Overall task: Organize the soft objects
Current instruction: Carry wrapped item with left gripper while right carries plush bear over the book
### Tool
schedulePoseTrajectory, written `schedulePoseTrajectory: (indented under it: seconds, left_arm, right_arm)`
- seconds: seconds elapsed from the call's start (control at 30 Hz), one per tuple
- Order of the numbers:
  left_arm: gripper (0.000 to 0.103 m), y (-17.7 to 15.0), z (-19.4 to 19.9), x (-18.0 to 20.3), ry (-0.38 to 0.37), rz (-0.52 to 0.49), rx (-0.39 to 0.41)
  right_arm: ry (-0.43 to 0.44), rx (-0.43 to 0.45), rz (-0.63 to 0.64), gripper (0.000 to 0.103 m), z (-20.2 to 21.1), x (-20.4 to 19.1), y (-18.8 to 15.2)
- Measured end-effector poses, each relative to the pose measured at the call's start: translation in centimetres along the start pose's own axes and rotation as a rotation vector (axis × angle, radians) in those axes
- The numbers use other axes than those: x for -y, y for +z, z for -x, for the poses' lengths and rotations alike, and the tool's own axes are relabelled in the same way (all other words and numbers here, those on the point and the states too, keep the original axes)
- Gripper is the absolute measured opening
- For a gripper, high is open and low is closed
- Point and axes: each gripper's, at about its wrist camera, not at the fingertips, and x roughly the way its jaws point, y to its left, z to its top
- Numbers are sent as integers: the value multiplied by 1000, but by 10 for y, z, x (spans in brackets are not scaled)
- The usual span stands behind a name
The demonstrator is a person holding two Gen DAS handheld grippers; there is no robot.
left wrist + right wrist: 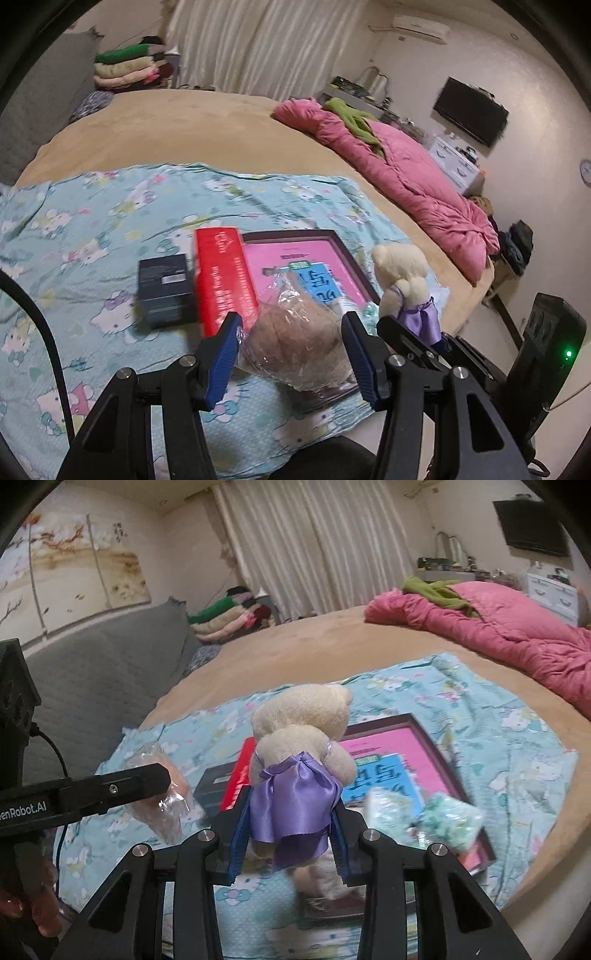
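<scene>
- Left wrist view: your left gripper [291,345] is clamped on a plastic-wrapped plush [295,347], brownish and rounded inside crinkled clear film. Its blue pads [225,354] press the wrapping from both sides.
- Wrapped plush, axis: the bundle runs away from the jaws toward the framed box, its knotted film end pointing up and away. It hangs above the blue cat-print sheet [92,229], touching nothing else that you can make out.
- Right wrist view: your right gripper [290,834] is closed on a cream teddy bear [303,731] at the lower body, through its purple satin dress [291,805].
- Bear, axis: upright — head up, legs dangling below the jaws. You see its back; the face is turned away from the camera.
- Bear, place: held over the near edge of the framed pink box [410,746], clear of the sheet.
- Inside that box lie a blue booklet [388,779] and two small green-speckled packets [447,823] — blurred, contents unclear.
- Beside the box stand a red carton [221,277] and a dark box [166,291], both on the sheet.
- Pose: both grippers point down and forward over the bed, side by side; the left one shows at the left edge of the right view, with fingers [40,919] of your hand below it.
- A pink quilt [406,173] lies bunched along the bed's far right.
</scene>
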Motion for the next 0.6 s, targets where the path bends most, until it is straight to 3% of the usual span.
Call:
schedulePoseTrajectory:
  seconds: [0.33,0.6]
  left_arm:
    - [56,9,-26,42,-24,-68,-26]
    - [56,2,-67,56,-17,-102,-100]
  right_arm:
    - [-52,40,-40,39,15,38,7]
    - [-74,27,-75,39,13,63,2]
